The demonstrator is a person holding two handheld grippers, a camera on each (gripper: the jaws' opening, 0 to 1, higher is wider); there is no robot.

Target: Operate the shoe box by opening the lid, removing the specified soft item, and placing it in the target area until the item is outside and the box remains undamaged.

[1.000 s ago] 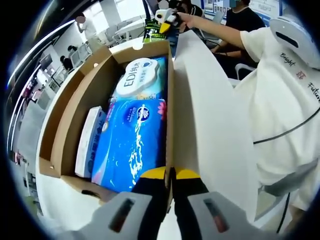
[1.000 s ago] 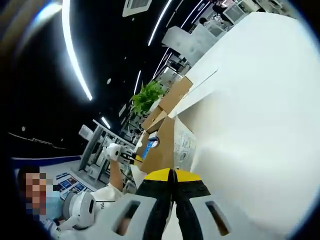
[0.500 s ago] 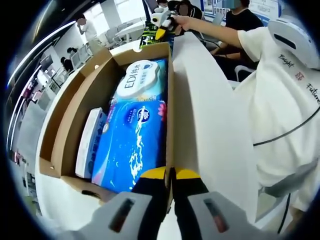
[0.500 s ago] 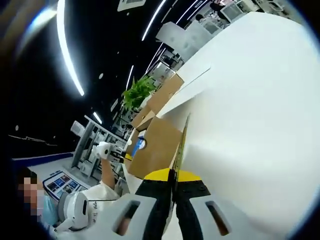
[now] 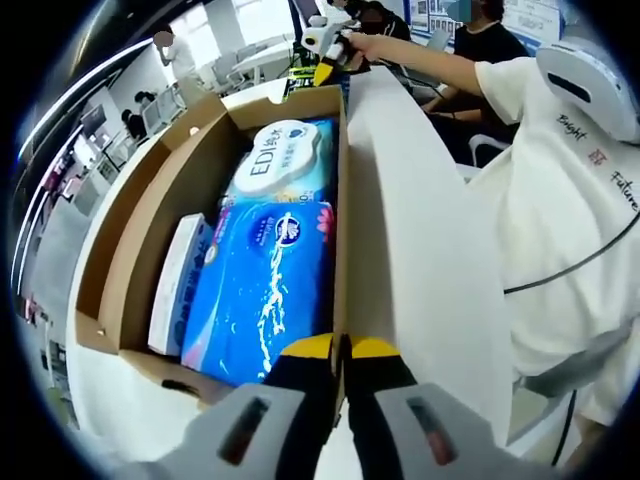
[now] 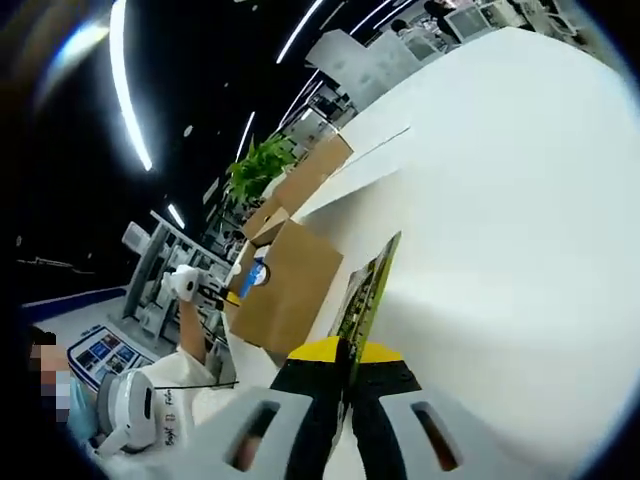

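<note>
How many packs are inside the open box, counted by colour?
Blue pack: 1
White-lidded wipes pack: 1
White pack on edge: 1
Total: 3

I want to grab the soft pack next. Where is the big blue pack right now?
In the left gripper view, the big blue pack lies inside the open box, between a slim white pack and the box's right wall, just ahead of the left claw.
</note>
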